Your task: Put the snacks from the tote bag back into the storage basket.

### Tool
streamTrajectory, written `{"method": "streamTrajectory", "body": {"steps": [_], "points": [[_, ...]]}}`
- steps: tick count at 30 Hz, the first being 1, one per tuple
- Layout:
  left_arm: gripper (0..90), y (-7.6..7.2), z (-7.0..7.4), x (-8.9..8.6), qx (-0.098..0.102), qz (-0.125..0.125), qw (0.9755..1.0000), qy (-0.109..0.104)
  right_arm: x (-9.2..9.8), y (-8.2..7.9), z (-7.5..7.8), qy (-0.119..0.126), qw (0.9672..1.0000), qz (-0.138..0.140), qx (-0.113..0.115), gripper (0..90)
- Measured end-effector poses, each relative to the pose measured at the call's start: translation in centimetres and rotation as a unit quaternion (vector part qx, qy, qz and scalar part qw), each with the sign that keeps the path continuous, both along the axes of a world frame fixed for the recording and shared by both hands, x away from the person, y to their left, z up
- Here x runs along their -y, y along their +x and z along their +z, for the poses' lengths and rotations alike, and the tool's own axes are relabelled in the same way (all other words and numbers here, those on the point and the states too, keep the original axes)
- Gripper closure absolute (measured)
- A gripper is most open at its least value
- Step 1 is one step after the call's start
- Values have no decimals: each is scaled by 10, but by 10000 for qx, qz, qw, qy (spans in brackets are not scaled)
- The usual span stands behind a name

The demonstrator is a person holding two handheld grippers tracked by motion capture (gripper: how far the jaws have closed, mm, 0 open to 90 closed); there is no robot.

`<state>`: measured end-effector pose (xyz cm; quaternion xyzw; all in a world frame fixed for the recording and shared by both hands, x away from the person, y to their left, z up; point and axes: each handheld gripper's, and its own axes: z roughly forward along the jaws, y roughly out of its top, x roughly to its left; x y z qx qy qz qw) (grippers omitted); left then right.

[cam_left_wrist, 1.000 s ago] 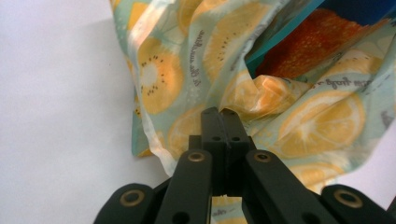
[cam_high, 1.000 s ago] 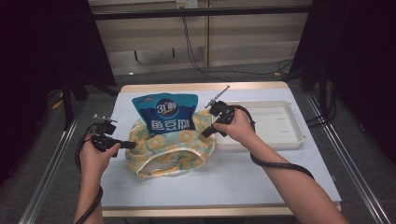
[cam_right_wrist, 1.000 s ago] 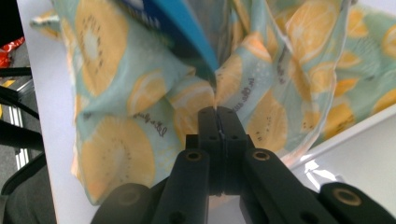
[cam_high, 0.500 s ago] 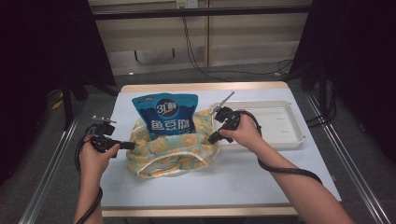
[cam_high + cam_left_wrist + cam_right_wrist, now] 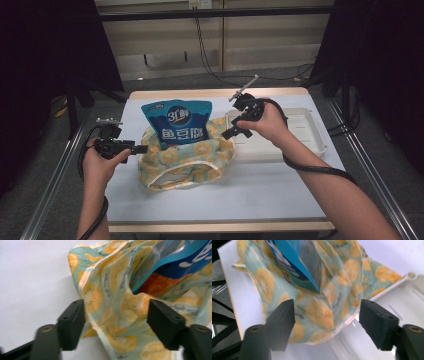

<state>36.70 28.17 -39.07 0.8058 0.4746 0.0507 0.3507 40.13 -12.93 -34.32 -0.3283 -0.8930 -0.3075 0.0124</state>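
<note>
A teal cloth bag (image 5: 185,161) printed with orange slices lies open at the table's middle. A blue snack pouch (image 5: 176,122) stands upright inside it. My left gripper (image 5: 142,148) sits at the bag's left edge. Its jaws have just been opening, and in the left gripper view (image 5: 116,312) the bag's cloth (image 5: 107,290) lies loose between the parted fingers, with the pouch (image 5: 175,262) behind. My right gripper (image 5: 227,134) hovers at the bag's right rim, its jaws also just opened. In the right gripper view (image 5: 327,312) the bag (image 5: 274,287) and pouch (image 5: 292,257) show beyond them, untouched.
A white plastic tray (image 5: 305,142) lies right of the bag, and the bag's edge drapes over its near corner (image 5: 402,307). The white tabletop (image 5: 240,195) stretches toward the front edge. Metal rails run along both table sides.
Both grippers were shut on the bag's rim and have opened, letting the cloth go. The right hand has lifted slightly. The left hand has stayed almost in place.
</note>
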Motion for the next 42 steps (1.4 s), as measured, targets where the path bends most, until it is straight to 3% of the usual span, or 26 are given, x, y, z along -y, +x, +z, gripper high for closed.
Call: {"method": "streamTrajectory", "body": {"steps": [6,8,12,16,19,22,27,38,42], "points": [[186,-1,3,4,-1,-108,9999,48,-14,5,28,-5,9993,183,338,216],[174,-1,2,5,4,-47,10000,21,-20,7,34,4,9990,290,336,216],[169,0,2,6,-31,-162,9998,120,-32,10,45,-135,9973,543,471,176],[158,0,3,7,-30,-181,9997,133,-45,15,55,-262,9965,678,415,157],[147,0,2,8,-20,-108,9999,56,-53,18,62,-208,9965,709,392,171],[145,0,2,7,-54,-186,9997,132,-61,20,67,-248,9957,797,402,195],[140,2,0,11,-24,-205,9996,175,-75,25,72,-288,9943,938,422,233],[116,1,2,10,40,-148,9998,95,-107,35,67,-416,9922,1157,203,343],[118,1,2,12,32,-223,9996,183,-116,38,64,-541,9911,1215,94,403]]}}
